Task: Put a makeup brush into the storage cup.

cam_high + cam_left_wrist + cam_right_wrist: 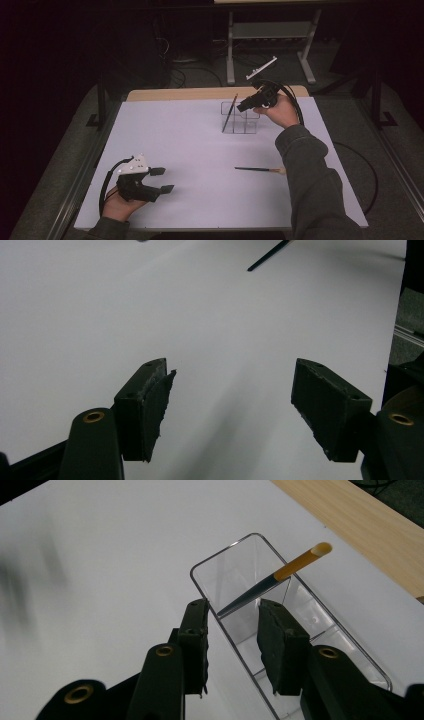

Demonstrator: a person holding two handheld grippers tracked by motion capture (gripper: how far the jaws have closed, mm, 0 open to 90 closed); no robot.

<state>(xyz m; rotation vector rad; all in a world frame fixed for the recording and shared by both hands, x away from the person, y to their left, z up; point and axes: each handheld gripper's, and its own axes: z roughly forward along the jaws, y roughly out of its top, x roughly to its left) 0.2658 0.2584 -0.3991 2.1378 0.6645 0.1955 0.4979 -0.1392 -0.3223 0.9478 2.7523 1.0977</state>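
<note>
Clear organizer (pixel 300 610) holds a pencil (pixel 280 575) just beyond the released right hand-held gripper (pixel 232 630).

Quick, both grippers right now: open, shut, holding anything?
Left gripper: open, jaws wide apart, nothing between them, over the white table.
Right gripper: open, empty, above the clear organizer with a brush leaning in it.

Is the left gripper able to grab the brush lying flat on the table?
Probably yes. The left gripper is open, and the white table between it and the lying brush is bare. The person's right sleeve sits close to the brush's pale end, but the dark end looks free.
</note>
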